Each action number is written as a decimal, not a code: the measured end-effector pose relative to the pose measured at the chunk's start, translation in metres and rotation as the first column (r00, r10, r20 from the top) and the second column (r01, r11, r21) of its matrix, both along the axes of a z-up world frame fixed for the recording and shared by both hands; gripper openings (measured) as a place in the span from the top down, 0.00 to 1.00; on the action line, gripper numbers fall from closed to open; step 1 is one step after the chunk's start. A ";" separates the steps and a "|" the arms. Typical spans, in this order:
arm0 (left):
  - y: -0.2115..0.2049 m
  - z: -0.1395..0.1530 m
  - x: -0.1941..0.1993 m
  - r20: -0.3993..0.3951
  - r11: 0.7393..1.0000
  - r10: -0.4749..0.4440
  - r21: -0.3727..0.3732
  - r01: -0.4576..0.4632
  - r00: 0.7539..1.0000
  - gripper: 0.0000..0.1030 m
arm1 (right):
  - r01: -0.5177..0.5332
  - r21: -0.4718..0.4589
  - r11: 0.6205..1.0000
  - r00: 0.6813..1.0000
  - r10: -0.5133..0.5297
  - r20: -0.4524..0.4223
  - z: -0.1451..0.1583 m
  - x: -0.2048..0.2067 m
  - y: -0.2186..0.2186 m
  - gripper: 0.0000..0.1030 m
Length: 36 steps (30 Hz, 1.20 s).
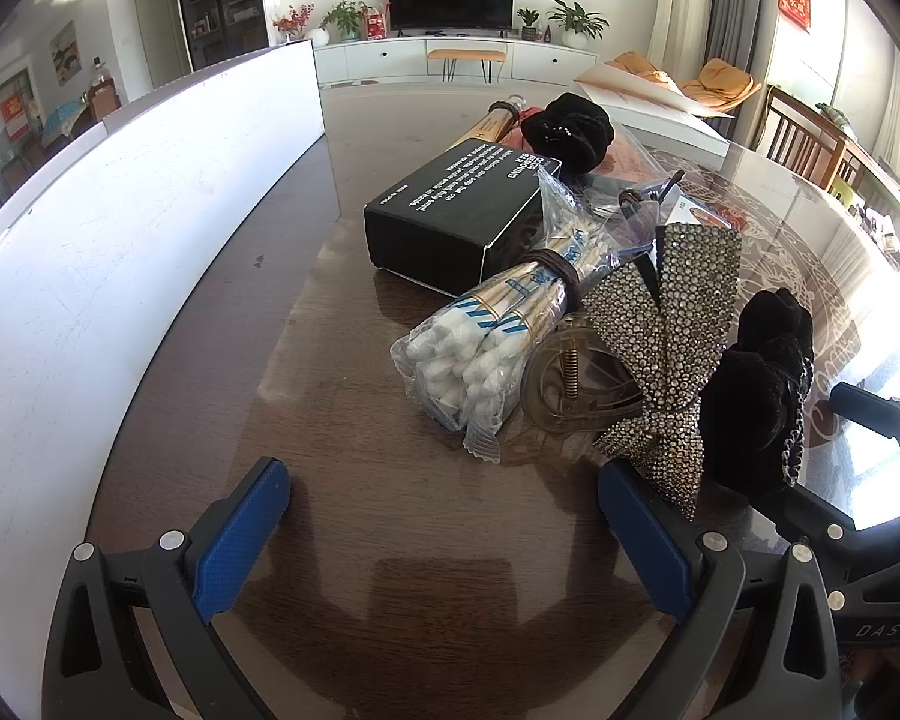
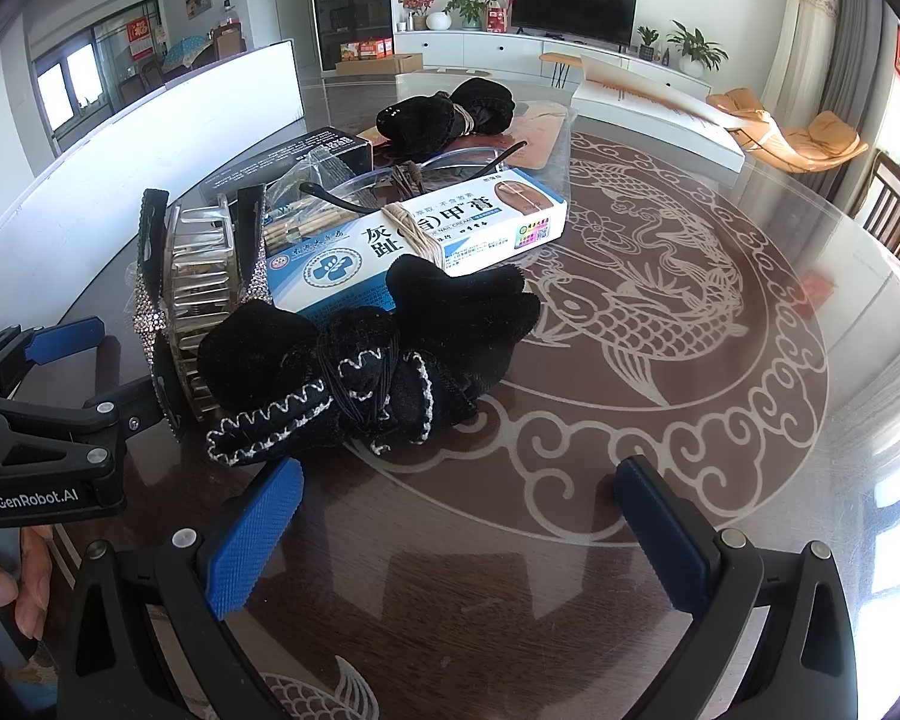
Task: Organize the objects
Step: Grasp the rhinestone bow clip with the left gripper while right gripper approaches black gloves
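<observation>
- Dark glossy wood makes up the round table [image 1: 342, 516], with a pale carp pattern under its glass top on the right-hand side.
- Heaped near the middle, a black cardboard box with white lettering [image 1: 450, 216] lies flat, its long axis running from the near left away to the far right.
- Against the box leans a clear plastic bag of wooden cotton swabs [image 1: 480, 342]; the white tips point toward the near edge, the sticks away, and a brown band circles the bundle.
- Just beside the swabs lie a translucent claw hair clip [image 1: 570, 384] and a rhinestone-covered bow [image 1: 666, 324], the bow partly over the clip.
- A black velvet scrunchie with silver-stitched edging [image 2: 354, 372] lies touching the near end of a white and blue ointment carton [image 2: 426, 240], whose long axis slants from near left to far right; a rubber band wraps its middle.
- Another black velvet hair piece [image 2: 450, 111] sits at the far end of the heap.
- Left gripper [image 1: 444, 534]: jaws spread wide, nothing between them, over bare table before the swabs.
- Right gripper [image 2: 459, 531]: jaws likewise released and holding nothing, the left pad close to the scrunchie.
</observation>
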<state>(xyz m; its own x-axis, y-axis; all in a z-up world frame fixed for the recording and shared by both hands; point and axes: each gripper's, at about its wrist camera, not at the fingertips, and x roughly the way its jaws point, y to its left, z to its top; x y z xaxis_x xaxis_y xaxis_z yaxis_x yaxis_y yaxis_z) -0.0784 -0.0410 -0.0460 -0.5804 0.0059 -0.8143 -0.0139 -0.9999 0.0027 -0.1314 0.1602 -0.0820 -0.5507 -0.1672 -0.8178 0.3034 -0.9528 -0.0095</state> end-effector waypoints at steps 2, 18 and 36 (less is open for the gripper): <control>0.000 0.000 0.000 0.000 1.000 0.000 0.000 0.000 1.000 0.00 | 0.000 0.000 1.000 1.000 0.000 0.000 0.000 0.000 0.000 0.00; -0.002 0.001 0.003 0.007 0.998 -0.066 0.001 0.066 0.998 0.00 | 0.000 0.000 1.000 1.000 0.000 -0.001 0.000 0.000 0.000 0.00; -0.010 0.001 0.016 0.002 0.992 -0.126 0.000 0.126 0.992 0.00 | -0.001 -0.001 1.000 1.000 0.001 -0.001 0.000 0.000 0.000 0.00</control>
